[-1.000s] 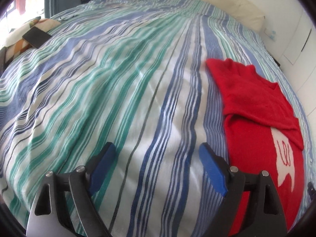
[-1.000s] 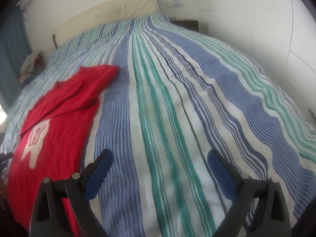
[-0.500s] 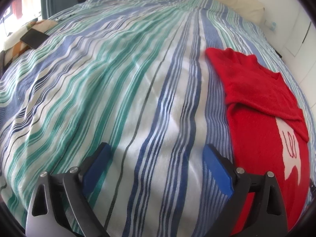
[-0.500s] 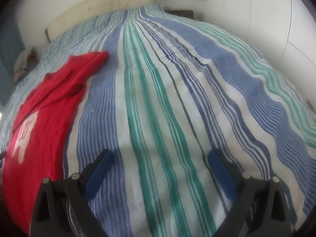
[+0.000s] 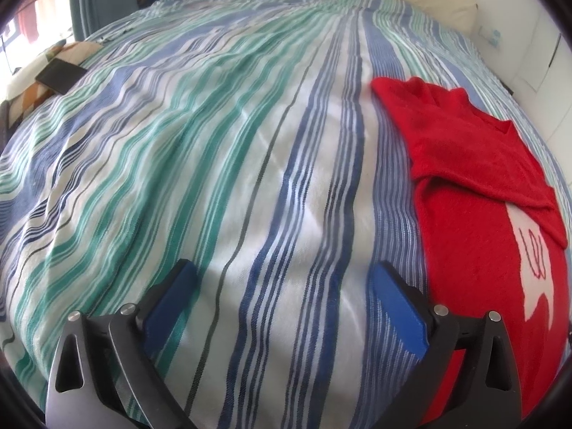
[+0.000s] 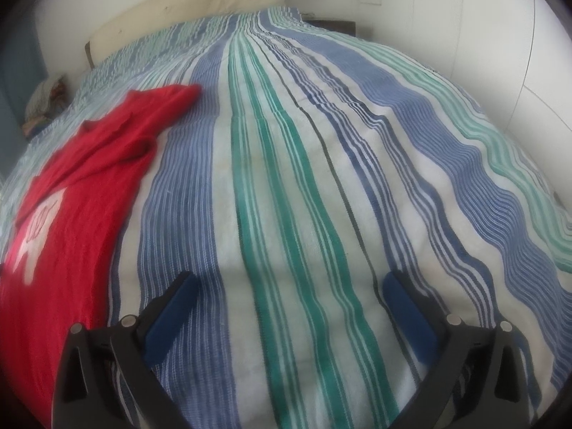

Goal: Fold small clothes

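Both grippers, left gripper and right gripper, hover spread wide, empty, over striped bedspread. Red sweater lies between them; dark phone sits far left.

we look forward between the spread blue pads of our right gripper — nothing sits between them, only the striped bedspread below, its blue, green and white bands running away toward a cream headboard. at our left lies the red sweater, flat on the cover, one sleeve folded across its chest and a white motif showing near the frame's edge. the sweater's hem side passes just beside our left finger — whether they touch, we cannot tell. white wall panels rise at the right.
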The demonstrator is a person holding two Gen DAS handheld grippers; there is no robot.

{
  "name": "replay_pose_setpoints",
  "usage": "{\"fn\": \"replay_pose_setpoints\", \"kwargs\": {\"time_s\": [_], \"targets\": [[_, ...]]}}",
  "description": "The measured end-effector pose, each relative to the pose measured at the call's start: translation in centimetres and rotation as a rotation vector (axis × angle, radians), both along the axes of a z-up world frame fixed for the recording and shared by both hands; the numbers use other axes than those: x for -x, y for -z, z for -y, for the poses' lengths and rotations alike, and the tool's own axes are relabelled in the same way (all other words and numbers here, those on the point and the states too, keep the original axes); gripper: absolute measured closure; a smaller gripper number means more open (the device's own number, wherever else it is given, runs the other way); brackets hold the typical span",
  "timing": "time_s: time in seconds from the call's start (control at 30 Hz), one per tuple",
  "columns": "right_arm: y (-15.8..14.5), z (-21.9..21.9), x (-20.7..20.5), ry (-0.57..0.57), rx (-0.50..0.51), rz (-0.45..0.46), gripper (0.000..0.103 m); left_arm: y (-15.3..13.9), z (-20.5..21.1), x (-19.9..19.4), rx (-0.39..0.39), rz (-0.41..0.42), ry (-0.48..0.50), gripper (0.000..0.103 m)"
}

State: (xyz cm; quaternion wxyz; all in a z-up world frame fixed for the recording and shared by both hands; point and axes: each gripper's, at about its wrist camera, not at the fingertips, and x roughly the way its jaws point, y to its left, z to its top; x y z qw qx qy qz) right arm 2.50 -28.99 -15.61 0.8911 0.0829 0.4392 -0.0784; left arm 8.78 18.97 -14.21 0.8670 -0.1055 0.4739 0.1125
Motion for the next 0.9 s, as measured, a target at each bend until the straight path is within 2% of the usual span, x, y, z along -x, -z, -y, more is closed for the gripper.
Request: {"fn": "replay_pose_setpoints", "kwargs": {"time_s": [0.9], "targets": [[0.04,-0.12,-0.05,-0.001,0.005,0.0,0.0,0.17,0.31,-0.08,-0.018,-0.009,0.001,0.001]]}}
